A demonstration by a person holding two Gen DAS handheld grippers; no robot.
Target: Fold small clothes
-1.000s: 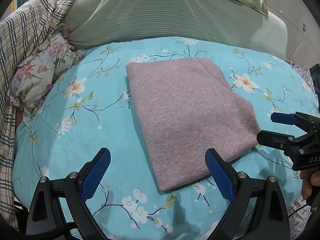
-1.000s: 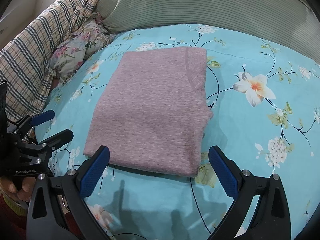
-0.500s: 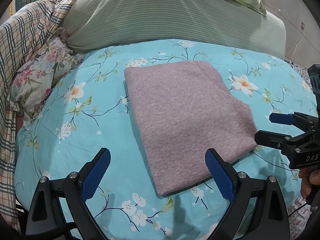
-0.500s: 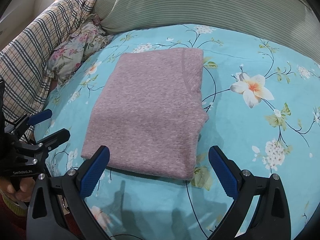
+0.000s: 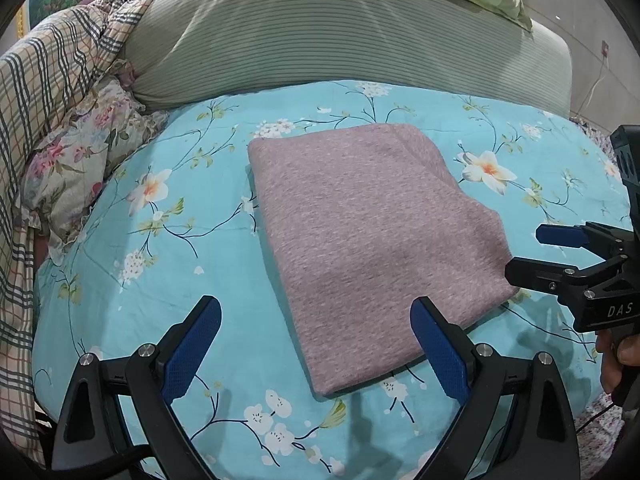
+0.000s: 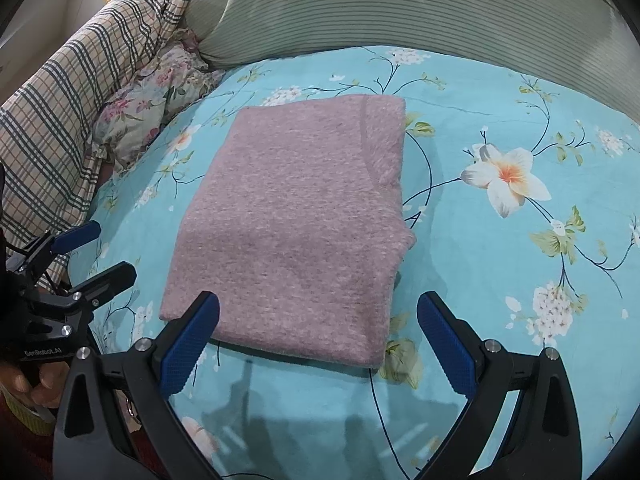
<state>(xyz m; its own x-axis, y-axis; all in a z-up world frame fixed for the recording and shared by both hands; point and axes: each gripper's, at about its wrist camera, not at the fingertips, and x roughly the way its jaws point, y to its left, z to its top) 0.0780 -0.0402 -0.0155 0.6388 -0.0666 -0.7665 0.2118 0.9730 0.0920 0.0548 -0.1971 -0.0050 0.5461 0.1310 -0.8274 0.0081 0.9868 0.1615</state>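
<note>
A mauve knit garment (image 5: 372,236) lies folded into a flat rectangle on the turquoise floral bedsheet (image 5: 152,248); it also shows in the right wrist view (image 6: 296,224). My left gripper (image 5: 316,332) is open and empty, hovering just short of the garment's near left corner. My right gripper (image 6: 318,328) is open and empty, its left pad over the garment's near edge. Each gripper shows in the other's view, the right one (image 5: 532,252) beside the garment's right edge, the left one (image 6: 104,252) beside its left edge.
A large green striped pillow (image 5: 320,28) lies behind the garment. A plaid blanket (image 5: 48,80) and a floral pillow (image 5: 76,168) are heaped at the left. The sheet's front edge curves down near the grippers.
Both grippers have drawn back slightly from the garment and stay open. The garment lies unmoved.
</note>
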